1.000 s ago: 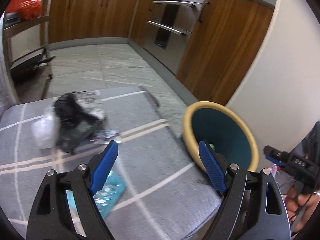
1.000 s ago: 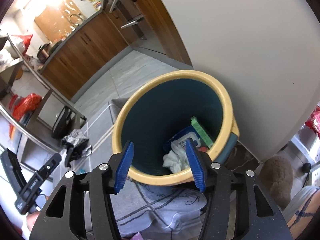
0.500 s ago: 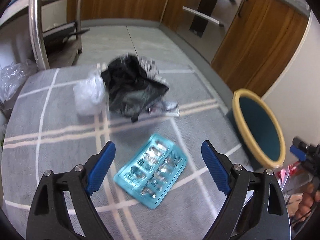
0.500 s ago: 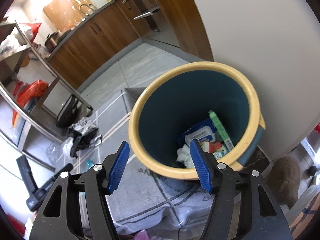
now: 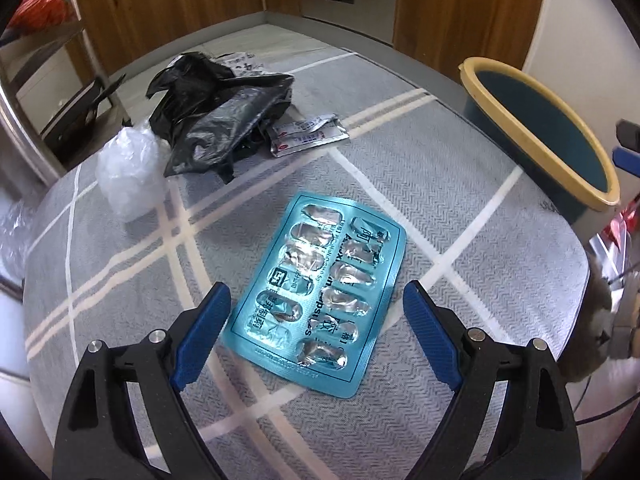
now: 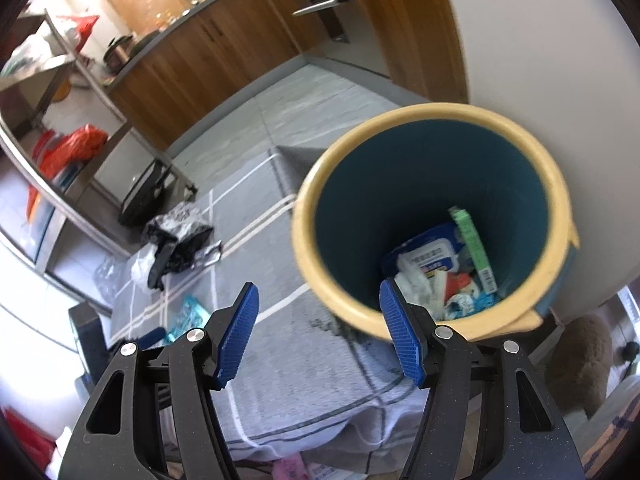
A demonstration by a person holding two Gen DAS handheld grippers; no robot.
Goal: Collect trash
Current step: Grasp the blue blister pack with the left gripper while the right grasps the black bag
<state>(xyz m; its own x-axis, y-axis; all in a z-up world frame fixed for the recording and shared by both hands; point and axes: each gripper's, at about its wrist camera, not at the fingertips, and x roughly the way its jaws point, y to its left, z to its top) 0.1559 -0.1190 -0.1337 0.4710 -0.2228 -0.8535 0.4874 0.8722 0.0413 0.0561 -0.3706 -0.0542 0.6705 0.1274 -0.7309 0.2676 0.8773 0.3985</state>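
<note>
A teal empty blister pack (image 5: 340, 248) lies flat on the grey rug (image 5: 460, 208). My left gripper (image 5: 316, 296) hangs just above its near end, pointing steeply down; its jaws straddle the pack and are closing slightly, pads clear of it. Beyond lie a crumpled black bag (image 5: 224, 112), a clear plastic wad (image 5: 128, 172) and a foil sachet (image 5: 308, 136). My right gripper (image 6: 318, 292) is open with nothing in it, beside the near-left rim of the yellow-rimmed teal bin (image 6: 432, 110). A wipes pack (image 6: 428, 256) and a green box (image 6: 472, 248) lie in the bin.
The bin (image 5: 536, 120) stands at the rug's right edge against a white wall (image 6: 520, 40). Wooden kitchen cabinets (image 5: 180, 4) run along the far side. A metal rack (image 6: 60, 80) with red bags stands to the left. A brown furry object (image 6: 580, 360) sits right of the bin.
My left gripper dropped and tilted down over the blister pack, which now fills the space between its jaws. My right gripper slid left off the bin's mouth and opened wider.
</note>
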